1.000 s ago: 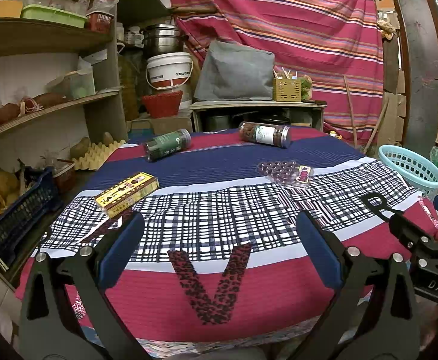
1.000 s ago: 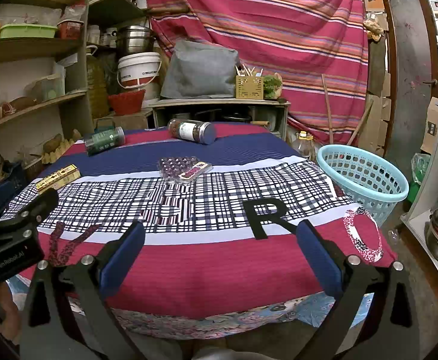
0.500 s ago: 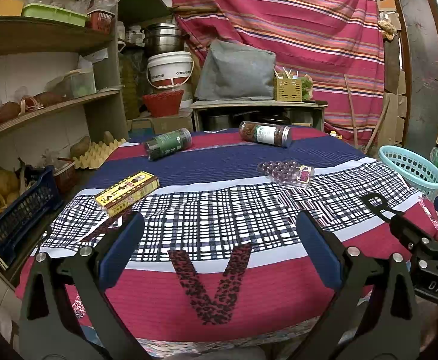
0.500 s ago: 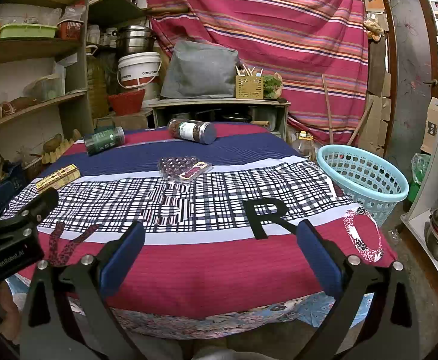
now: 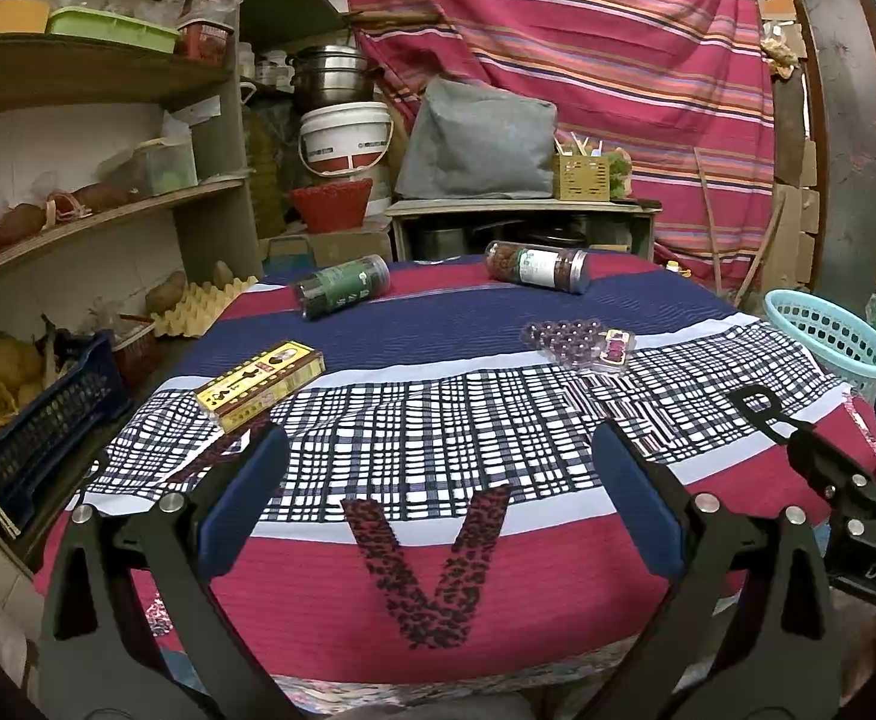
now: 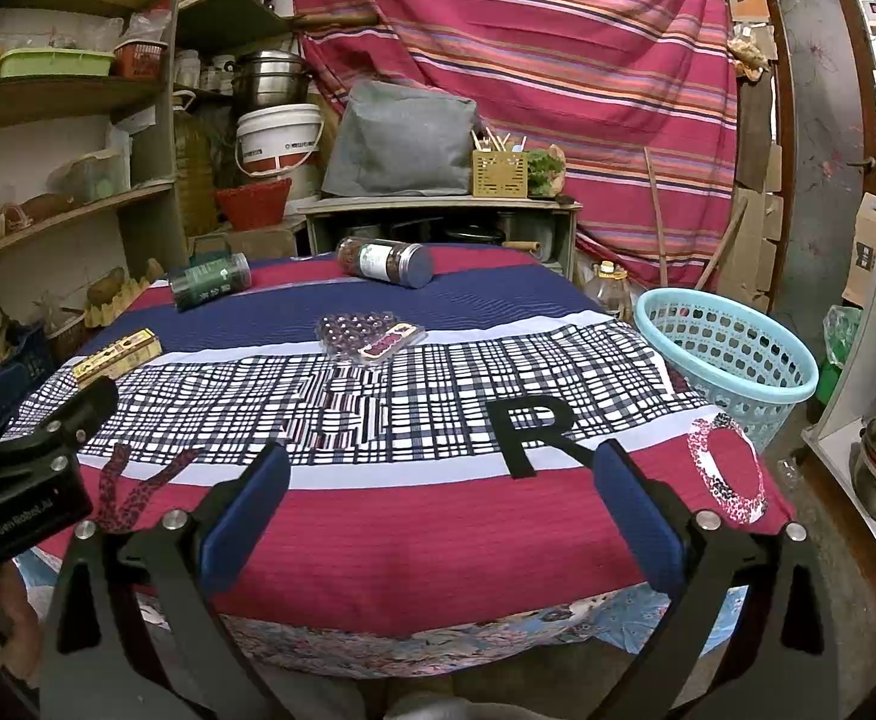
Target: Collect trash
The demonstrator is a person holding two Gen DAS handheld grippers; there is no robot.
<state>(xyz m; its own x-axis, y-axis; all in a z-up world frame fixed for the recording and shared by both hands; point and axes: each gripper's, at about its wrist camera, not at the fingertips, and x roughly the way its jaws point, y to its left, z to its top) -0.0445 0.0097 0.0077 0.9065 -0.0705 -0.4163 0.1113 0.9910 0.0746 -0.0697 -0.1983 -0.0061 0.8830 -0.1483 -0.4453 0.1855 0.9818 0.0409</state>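
Tongs (image 5: 438, 504) (image 6: 438, 504) — both gaping, empty.

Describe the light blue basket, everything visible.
The light blue basket is a round plastic hamper with a smooth rolled rim and walls pierced by rows of small holes. It stands upright and open-topped, beside the table's right edge and lower than the tabletop, apparently on the floor. Its near side sits close against the overhanging tablecloth; contact cannot be confirmed. What can be seen of its inside holds nothing. In the left wrist view only its upper part shows.
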